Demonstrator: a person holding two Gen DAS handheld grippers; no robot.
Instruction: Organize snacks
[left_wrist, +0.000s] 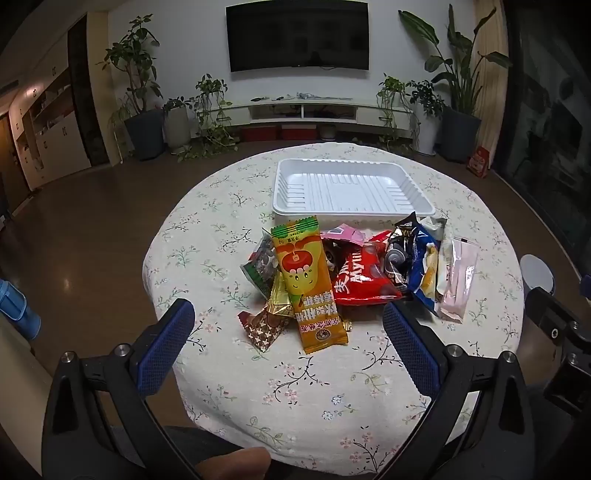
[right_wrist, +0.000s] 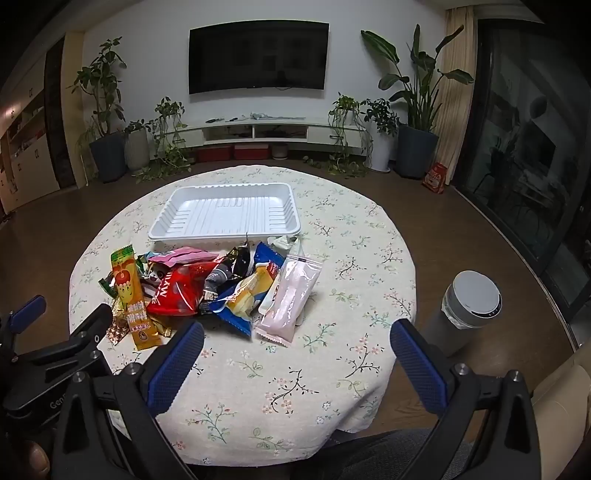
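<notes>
Snacks (left_wrist: 343, 273), a heap of wrapped packets, lie on the flowered tablecloth (left_wrist: 221, 229) just in front of a white plastic tray (left_wrist: 351, 186) that has nothing in it; an orange packet (left_wrist: 308, 288) with an apple cartoon and Chinese characters lies at the heap's left, a red bag (left_wrist: 364, 280) lettered "MYLIK…" at its middle, a blue packet (right_wrist: 245, 291) and a pale pink packet (right_wrist: 291, 295) at its right. The left gripper (left_wrist: 288, 317) and the right gripper (right_wrist: 295, 339) both hover over the near part of the table, jaws spread wide and grasping nothing. A grey lidded bin (right_wrist: 469, 306) stands on the floor to the right of the table.
</notes>
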